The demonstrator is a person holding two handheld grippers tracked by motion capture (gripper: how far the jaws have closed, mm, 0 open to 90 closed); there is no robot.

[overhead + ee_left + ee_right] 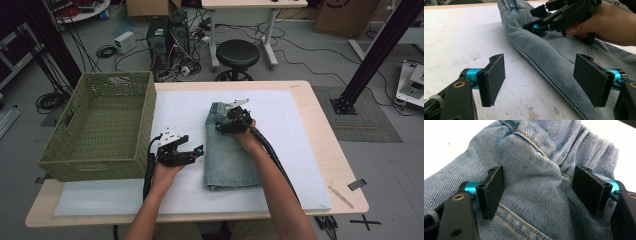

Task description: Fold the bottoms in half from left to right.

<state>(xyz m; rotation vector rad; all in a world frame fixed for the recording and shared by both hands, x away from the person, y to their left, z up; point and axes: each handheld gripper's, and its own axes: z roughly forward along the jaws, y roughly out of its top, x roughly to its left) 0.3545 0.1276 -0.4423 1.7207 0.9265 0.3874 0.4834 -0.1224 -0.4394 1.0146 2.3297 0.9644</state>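
Note:
A pair of light-blue denim shorts (231, 162) lies folded on the white foam board (295, 135), waistband at the far end. My right gripper (223, 123) hovers low over the far part of the shorts, tilted down. In the right gripper view its jaws stand open (537, 192) with a raised ridge of denim (534, 167) between them, the pads not pinching it. My left gripper (196, 152) rests at the left edge of the shorts, open (540, 80), with bare board and the denim hem (554, 60) between its jaws. The right gripper (535, 22) appears beyond it.
A green woven basket (146, 125) stands on the table's left side, close to my left hand. The wooden table edge (325, 130) frames the board. A flat wooden stick (341, 195) lies at the front right corner. A black stool (237, 52) stands beyond the table.

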